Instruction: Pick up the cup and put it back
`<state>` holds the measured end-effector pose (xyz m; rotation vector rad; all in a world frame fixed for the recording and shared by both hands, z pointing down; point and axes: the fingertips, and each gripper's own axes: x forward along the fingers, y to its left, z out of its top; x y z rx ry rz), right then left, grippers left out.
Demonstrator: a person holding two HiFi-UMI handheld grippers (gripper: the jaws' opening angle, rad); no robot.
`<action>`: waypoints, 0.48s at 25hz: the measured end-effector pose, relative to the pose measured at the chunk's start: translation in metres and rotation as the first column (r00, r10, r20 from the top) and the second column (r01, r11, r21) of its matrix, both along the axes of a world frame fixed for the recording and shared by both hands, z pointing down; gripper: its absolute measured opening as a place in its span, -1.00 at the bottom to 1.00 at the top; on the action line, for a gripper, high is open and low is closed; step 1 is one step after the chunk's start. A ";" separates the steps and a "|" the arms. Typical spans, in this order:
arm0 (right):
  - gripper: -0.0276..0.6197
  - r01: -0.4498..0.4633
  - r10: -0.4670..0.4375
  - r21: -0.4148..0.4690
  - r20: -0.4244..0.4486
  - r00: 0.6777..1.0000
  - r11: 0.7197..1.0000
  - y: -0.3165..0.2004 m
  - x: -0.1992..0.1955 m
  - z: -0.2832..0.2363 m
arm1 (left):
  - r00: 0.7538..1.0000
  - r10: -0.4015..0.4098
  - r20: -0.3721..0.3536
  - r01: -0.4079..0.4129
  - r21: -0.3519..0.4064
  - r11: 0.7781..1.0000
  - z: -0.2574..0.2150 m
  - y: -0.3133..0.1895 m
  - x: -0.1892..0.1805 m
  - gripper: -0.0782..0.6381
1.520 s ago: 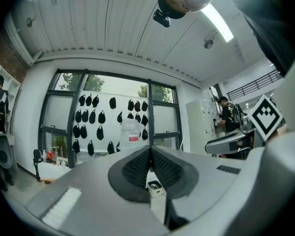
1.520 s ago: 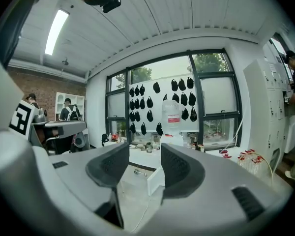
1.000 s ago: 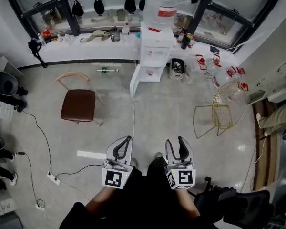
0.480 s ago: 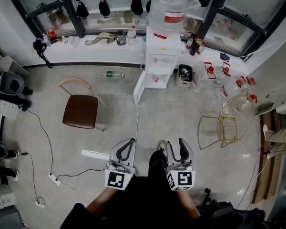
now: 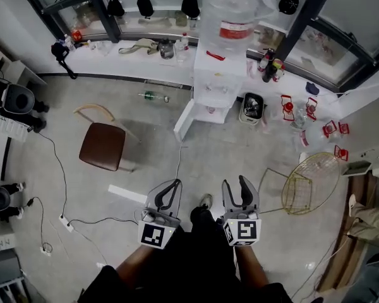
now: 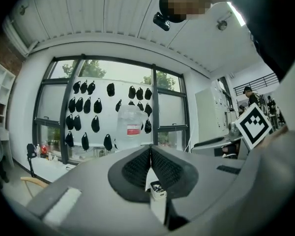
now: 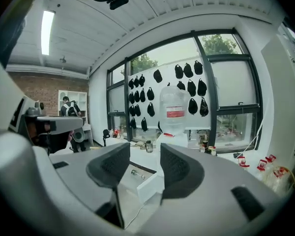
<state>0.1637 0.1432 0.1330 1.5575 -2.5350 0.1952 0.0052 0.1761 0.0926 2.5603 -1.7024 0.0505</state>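
No cup can be made out in any view. A white water dispenser with a large clear bottle on top stands ahead by the window, and it also shows between my right gripper's jaws as the dispenser. My left gripper is held level over the floor, with its pads pressed together and nothing between them. My right gripper is beside it, open, with an empty gap between its jaws. Both are well short of the dispenser.
A brown-seated chair stands at the left and a gold wire chair at the right. A white ledge with small items runs under the window. A bottle lies on the floor, near a black bin. A cable and power strip lie at the left.
The dispenser and window have come nearer and larger as the person walks towards them. Both grippers keep their places in the view. The jaws look unchanged.
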 end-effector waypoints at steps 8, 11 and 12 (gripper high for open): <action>-0.35 0.077 -0.078 -0.030 -0.023 0.997 0.997 -0.078 0.022 0.025 | 0.998 -0.062 0.014 0.062 -0.033 0.998 0.016 -0.056 0.024 -0.76; -0.35 0.089 -0.091 -0.056 -0.031 0.995 0.994 -0.106 0.018 0.043 | 0.996 -0.086 0.006 0.086 -0.047 0.995 0.027 -0.079 0.020 -0.76; -0.35 0.093 -0.095 -0.061 -0.034 0.995 0.994 -0.116 0.016 0.050 | 0.996 -0.091 0.007 0.091 -0.053 0.994 0.033 -0.087 0.017 -0.76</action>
